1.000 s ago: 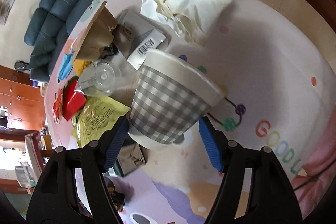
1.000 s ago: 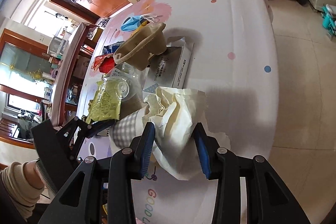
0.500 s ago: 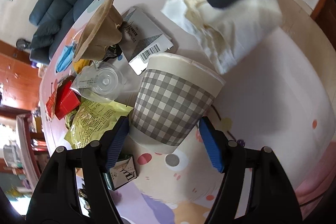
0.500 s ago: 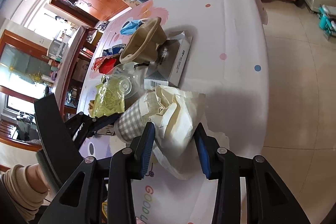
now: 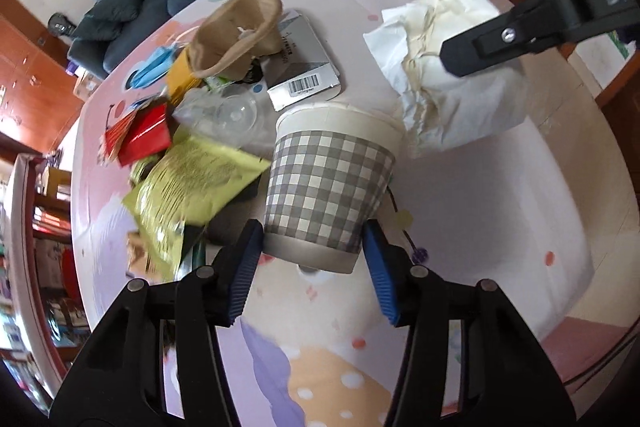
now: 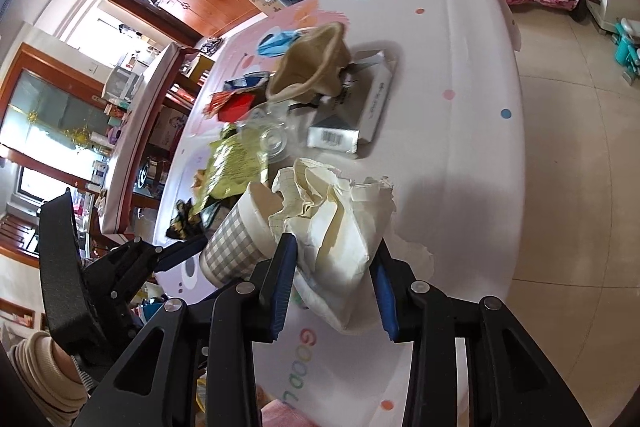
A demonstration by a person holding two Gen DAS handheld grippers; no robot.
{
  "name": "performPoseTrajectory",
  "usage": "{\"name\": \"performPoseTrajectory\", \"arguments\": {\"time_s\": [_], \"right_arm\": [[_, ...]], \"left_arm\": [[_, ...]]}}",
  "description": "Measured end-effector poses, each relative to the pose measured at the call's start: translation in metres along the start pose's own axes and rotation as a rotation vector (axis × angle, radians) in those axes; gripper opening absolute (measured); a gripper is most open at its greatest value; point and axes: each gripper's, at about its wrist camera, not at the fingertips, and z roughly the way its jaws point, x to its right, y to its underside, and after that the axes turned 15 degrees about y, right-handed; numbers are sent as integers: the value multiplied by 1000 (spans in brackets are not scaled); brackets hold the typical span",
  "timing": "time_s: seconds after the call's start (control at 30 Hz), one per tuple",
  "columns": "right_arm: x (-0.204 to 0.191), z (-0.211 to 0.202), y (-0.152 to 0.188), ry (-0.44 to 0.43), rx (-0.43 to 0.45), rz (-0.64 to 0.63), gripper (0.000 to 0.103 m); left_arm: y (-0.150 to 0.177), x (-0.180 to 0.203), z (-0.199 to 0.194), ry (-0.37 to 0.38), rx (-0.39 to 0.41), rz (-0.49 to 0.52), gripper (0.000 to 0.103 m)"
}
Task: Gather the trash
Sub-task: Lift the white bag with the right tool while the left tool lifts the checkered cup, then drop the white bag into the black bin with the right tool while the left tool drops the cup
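A grey-and-white checked paper cup (image 5: pixel 328 179) stands upright between the blue pads of my left gripper (image 5: pixel 312 229). The jaws are closing, and both pads touch the cup near its base. The right wrist view shows the same cup (image 6: pixel 232 247) just left of a crumpled white paper bag (image 6: pixel 340 219). My right gripper (image 6: pixel 335 247) is shut on that bag and holds it above the table, its torn top beside the cup's rim. In the left wrist view the bag (image 5: pixel 460 107) hangs at the upper right under a black finger (image 5: pixel 500 39) of the right gripper.
Behind the cup lies a pile: a yellow-green wrapper (image 5: pixel 192 183), a red packet (image 5: pixel 144 135), a clear plastic lid (image 5: pixel 236 115), a brown paper holder (image 5: pixel 236 31), a grey barcoded box (image 5: pixel 304 67) and a blue mask (image 5: pixel 154 67). The table's edge (image 5: pixel 560 227) drops off at the right.
The left jaws have narrowed onto the cup's base and the left view has rolled. The right gripper has carried the paper bag further right in the left wrist view.
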Motion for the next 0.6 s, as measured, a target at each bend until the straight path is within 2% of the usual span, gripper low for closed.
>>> {"name": "performPoseTrajectory", "arguments": {"time_s": [0.1, 0.3, 0.5, 0.6], "right_arm": [[-11, -13, 14, 2, 12, -8, 36], [-43, -43, 65, 25, 41, -15, 36], [-91, -68, 148, 55, 54, 36, 36], [-118, -73, 194, 72, 47, 53, 36]], "left_arm": [[11, 4, -17, 1, 26, -35, 48], [49, 4, -57, 21, 73, -113, 47], [106, 5, -103, 76, 123, -156, 47], [145, 3, -129, 118, 150, -176, 47]]}}
